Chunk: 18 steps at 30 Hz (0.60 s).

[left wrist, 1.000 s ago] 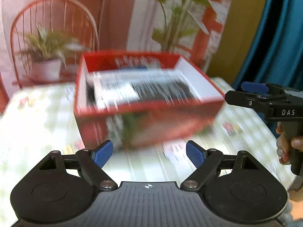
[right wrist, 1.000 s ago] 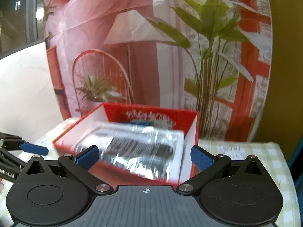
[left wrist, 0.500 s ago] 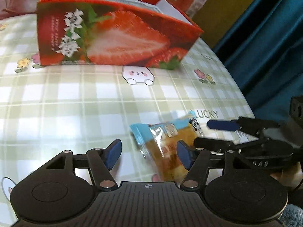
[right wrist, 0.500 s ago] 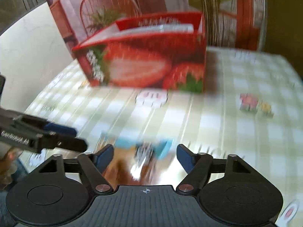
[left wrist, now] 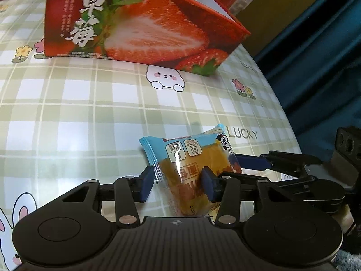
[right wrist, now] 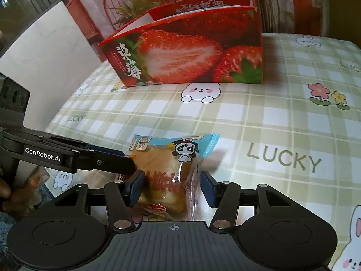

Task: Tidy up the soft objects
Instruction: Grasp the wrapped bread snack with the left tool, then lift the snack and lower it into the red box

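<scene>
Bread packet (left wrist: 191, 169): lying on the checked tablecloth (left wrist: 79, 113). Left view: I am closing the left gripper (left wrist: 178, 184) around its near end, long axis running away from me; right gripper (left wrist: 252, 164) crossing in. Right view: I am closing the right gripper (right wrist: 172, 186) likewise; strawberry box (right wrist: 191, 56) beyond, open-topped.

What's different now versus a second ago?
Both tongs dropped from facing the open top of the red strawberry-print cardboard box to the blue-and-clear wrapped bread packet on the green checked tablecloth. The left tongs and right tongs now straddle it, jaws closing. The box stayed put.
</scene>
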{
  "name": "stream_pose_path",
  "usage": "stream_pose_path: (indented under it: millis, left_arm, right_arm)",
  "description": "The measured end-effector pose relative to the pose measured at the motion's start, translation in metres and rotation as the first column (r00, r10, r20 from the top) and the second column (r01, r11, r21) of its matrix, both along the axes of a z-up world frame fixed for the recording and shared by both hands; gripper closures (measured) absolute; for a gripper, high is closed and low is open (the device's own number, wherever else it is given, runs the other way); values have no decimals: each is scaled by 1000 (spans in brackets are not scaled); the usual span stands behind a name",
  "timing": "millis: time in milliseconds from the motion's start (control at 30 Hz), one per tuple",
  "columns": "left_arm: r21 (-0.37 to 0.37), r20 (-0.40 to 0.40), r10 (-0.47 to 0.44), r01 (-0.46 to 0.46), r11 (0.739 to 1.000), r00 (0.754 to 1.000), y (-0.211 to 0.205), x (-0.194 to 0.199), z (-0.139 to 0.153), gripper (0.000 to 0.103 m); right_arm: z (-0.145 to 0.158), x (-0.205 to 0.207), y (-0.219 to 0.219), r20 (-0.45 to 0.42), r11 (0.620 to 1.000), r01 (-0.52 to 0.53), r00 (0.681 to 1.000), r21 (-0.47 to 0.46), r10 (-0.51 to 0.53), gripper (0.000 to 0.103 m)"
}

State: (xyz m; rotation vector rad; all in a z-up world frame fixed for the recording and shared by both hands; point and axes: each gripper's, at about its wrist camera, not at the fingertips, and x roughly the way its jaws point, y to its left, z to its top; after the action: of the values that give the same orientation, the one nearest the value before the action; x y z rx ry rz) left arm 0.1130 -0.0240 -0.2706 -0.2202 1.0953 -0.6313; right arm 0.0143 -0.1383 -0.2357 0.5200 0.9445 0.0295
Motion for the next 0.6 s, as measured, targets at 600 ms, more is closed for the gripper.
stream_pose_path:
  millis: [600]
  left_arm:
    - [-102,91,46,-37,994,995,21,15,27,61]
  right_arm:
    - [12,23,1,102,1000,-25,994,7,25,69]
